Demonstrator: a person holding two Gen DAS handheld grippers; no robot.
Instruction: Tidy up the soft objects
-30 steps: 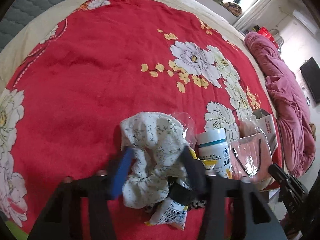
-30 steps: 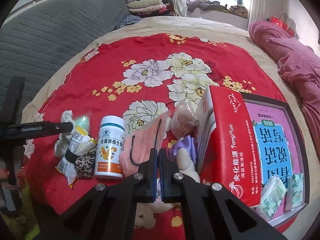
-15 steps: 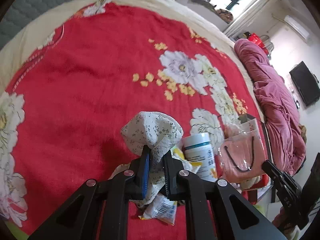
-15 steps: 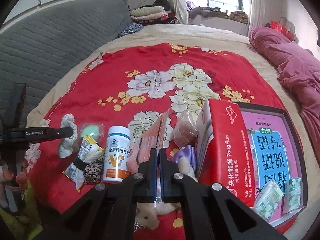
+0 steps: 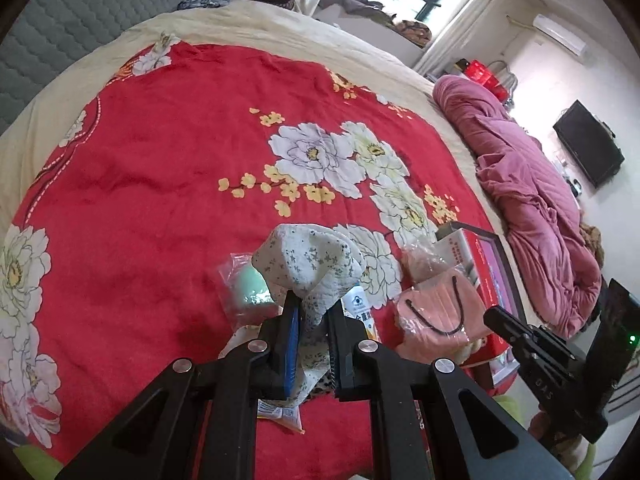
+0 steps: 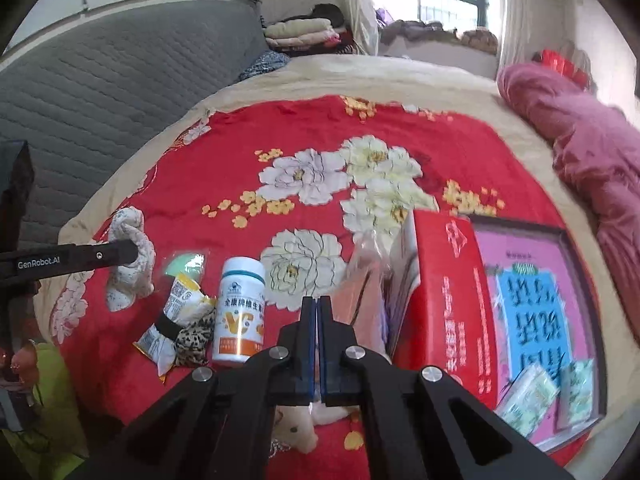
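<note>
Above the red blanket [image 5: 140, 200], left tongs [image 5: 313, 320] pinch the floral cloth [image 5: 308, 264].

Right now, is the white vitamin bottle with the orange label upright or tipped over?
Upright. The white vitamin bottle with the orange label stands on its base on the red floral blanket, cap on top.

Seen from the right wrist: snack packet [image 6: 176, 316] lies left of bottle [image 6: 240, 312], touching it. Mask pack [image 6: 360, 292] sits between bottle and upright box [image 6: 444, 300]. Book [image 6: 532, 304] lies right of box, all on blanket [image 6: 224, 184].
</note>
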